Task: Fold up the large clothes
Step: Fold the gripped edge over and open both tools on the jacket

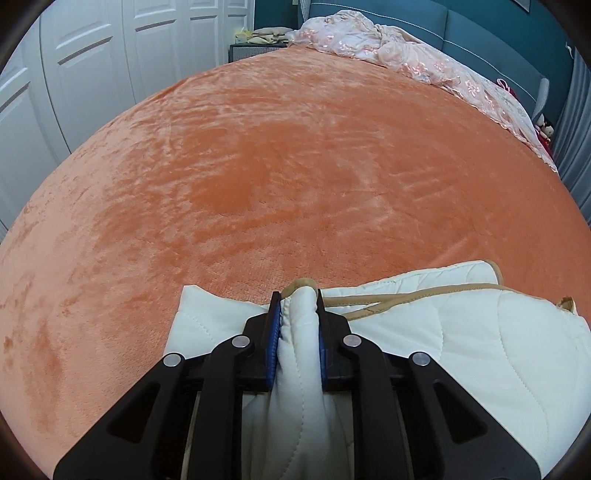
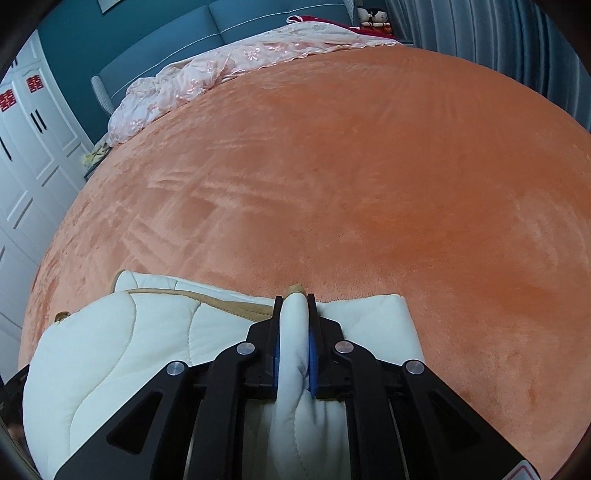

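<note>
A white quilted garment with tan trim (image 1: 480, 332) lies bunched at the near edge of an orange bed (image 1: 277, 166). My left gripper (image 1: 299, 295) is shut on a thick fold of the garment's left part, the fabric pinched between the blue pads. In the right wrist view the same white garment (image 2: 110, 350) spreads to the left. My right gripper (image 2: 294, 297) is shut on a fold of its right part. A tan trim edge (image 2: 229, 306) runs along the garment's far side. The fabric under both grippers is hidden.
The orange plush bed cover (image 2: 369, 184) stretches far ahead. A pink lace bedspread (image 1: 406, 55) (image 2: 221, 62) is heaped at the blue headboard (image 2: 258, 26). White wardrobe doors (image 1: 92, 55) stand to the left, grey curtains (image 2: 517, 37) to the right.
</note>
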The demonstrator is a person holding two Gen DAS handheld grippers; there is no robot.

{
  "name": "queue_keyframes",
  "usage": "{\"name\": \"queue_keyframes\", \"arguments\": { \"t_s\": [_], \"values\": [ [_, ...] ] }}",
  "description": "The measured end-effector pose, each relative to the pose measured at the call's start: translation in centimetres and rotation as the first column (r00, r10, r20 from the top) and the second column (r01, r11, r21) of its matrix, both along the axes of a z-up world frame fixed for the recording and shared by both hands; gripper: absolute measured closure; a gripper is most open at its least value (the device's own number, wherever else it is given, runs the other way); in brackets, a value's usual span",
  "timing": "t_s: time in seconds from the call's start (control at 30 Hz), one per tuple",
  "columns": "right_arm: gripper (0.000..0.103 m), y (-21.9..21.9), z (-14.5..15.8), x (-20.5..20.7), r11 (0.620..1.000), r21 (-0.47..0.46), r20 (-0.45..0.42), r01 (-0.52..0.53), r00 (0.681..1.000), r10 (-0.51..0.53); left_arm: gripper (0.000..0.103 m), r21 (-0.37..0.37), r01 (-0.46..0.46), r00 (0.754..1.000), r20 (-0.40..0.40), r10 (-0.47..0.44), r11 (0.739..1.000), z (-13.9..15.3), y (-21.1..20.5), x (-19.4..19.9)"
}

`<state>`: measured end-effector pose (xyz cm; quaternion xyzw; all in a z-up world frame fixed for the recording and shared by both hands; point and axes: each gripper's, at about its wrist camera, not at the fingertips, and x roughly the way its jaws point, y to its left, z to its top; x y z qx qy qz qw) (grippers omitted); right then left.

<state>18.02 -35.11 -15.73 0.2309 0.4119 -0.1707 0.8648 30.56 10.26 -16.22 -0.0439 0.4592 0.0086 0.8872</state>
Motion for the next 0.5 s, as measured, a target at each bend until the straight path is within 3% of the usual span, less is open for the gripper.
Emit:
{"name": "queue_keyframes", "arguments": {
  "t_s": [0.13, 0.17, 0.2, 0.23, 0.27, 0.3, 0.37, 0.4, 0.43, 0.47, 0.5],
  "values": [
    [0.092, -0.6, 1.1, 0.1, 1.0, 0.02, -0.016, 0.005, 1.0, -0.005, 0.086, 0.006, 0.004, 1.0, -0.022, -0.004, 1.0, 1.3, 0.3, 0.3],
    [0.08, -0.8, 2.1, 0.0, 1.0, 0.0, -0.024, 0.024, 0.999, -0.024, 0.085, -0.001, -0.011, 1.0, -0.02, 0.011, 1.0, 2.4, 0.8, 0.2],
    [0.074, -0.9, 3.7, -0.7, 0.998, -0.031, -0.006, 0.056, 0.998, -0.056, 0.061, 0.022, -0.054, 0.999, 0.003, 0.054, 0.998, 4.1, 1.4, -0.3],
    [0.065, -0.9, 5.5, -1.7, 0.993, -0.063, 0.041, 0.097, 0.995, -0.095, 0.026, 0.059, -0.111, 0.992, 0.059, 0.108, 0.992, 5.8, 2.0, -1.0],
    [0.06, -0.7, 7.1, -2.6, 0.987, -0.088, 0.091, 0.134, 0.988, -0.126, 0.019, 0.077, -0.159, 0.98, 0.134, 0.148, 0.984, 7.8, 2.7, -1.9],
    [0.06, -0.3, 8.4, -3.3, 0.984, -0.103, 0.121, 0.148, 0.983, -0.135, 0.018, 0.064, -0.171, 0.968, 0.195, 0.156, 0.983, 9.8, 3.3, -2.8],
    [0.062, 1.6, 10.0, -3.0, 0.995, -0.074, 0.141, 0.069, 0.988, -0.058, 0.026, 0.035, -0.13, 0.972, 0.203, 0.12, 0.991, 12.1, 3.0, -3.1],
    [0.065, 3.0, 10.2, -2.4, 0.998, -0.055, 0.131, 0.01, 0.991, -0.003, 0.035, 0.011, -0.086, 0.979, 0.186, 0.082, 0.996, 12.8, 2.1, -3.1],
    [0.069, 4.9, 10.2, -1.6, 0.997, -0.04, 0.119, -0.066, 0.99, 0.07, 0.041, -0.014, -0.032, 0.986, 0.163, 0.034, 0.999, 13.0, 0.8, -3.1],
    [0.082, 7.2, 10.0, -0.6, 0.988, -0.032, 0.102, -0.152, 0.983, 0.155, 0.045, -0.038, 0.034, 0.991, 0.134, -0.029, 0.999, 12.9, -1.0, -3.1],
    [0.087, 9.6, 9.5, 0.3, 0.973, -0.039, 0.077, -0.227, 0.97, 0.23, 0.053, -0.057, 0.098, 0.99, 0.103, -0.092, 0.994, 12.5, -2.8, -3.2]
  ]
}}
